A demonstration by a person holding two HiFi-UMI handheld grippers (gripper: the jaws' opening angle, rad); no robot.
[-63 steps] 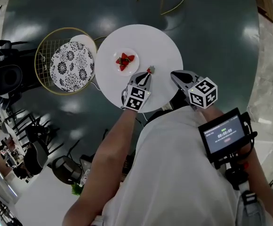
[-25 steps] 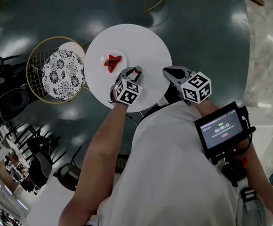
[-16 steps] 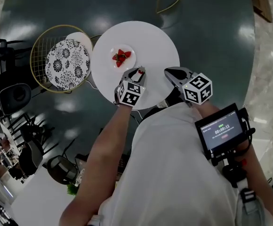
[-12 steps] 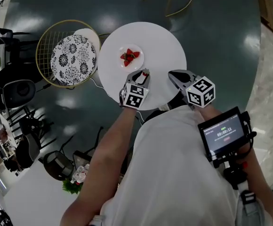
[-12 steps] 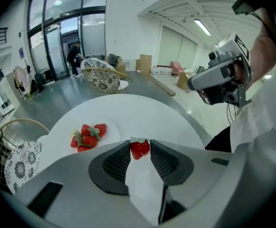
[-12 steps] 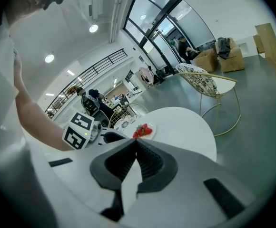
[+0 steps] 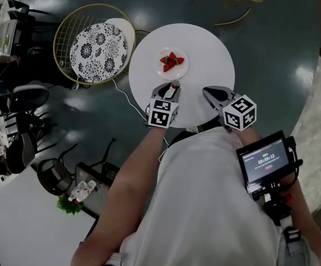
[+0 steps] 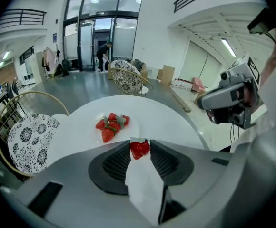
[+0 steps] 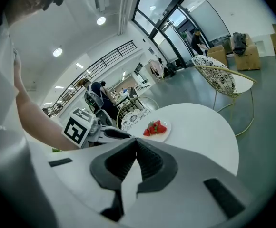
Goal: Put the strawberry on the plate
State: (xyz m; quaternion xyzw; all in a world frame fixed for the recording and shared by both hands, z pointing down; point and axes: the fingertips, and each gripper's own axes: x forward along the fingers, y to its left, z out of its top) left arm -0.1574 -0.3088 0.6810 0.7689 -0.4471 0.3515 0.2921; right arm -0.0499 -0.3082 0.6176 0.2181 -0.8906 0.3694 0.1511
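Since two and a half seconds ago, my left gripper [image 8: 139, 143] has gone from nosing at a lone berry on the tabletop to carrying it, and it has drawn closer to the dish. The small red strawberry with its green cap [image 8: 139, 149] sits pinched between the two ribbed dark pads, their tips pressing its sides. It hangs above the round white table [image 7: 210, 54], just short of the near rim of the small white round plate [image 7: 181, 72] and not yet on it. A cluster of red strawberries [image 7: 171, 61] already lies in the middle of that plate.

My right gripper [image 9: 135, 141] hovers over the table's near edge, to the right of the left one and well apart from the plate. Its jaws are pressed together with nothing between them.

Beside the table, on its left in the head view, stands a gold wire chair with a black-and-white flowered cushion [image 7: 97, 43].
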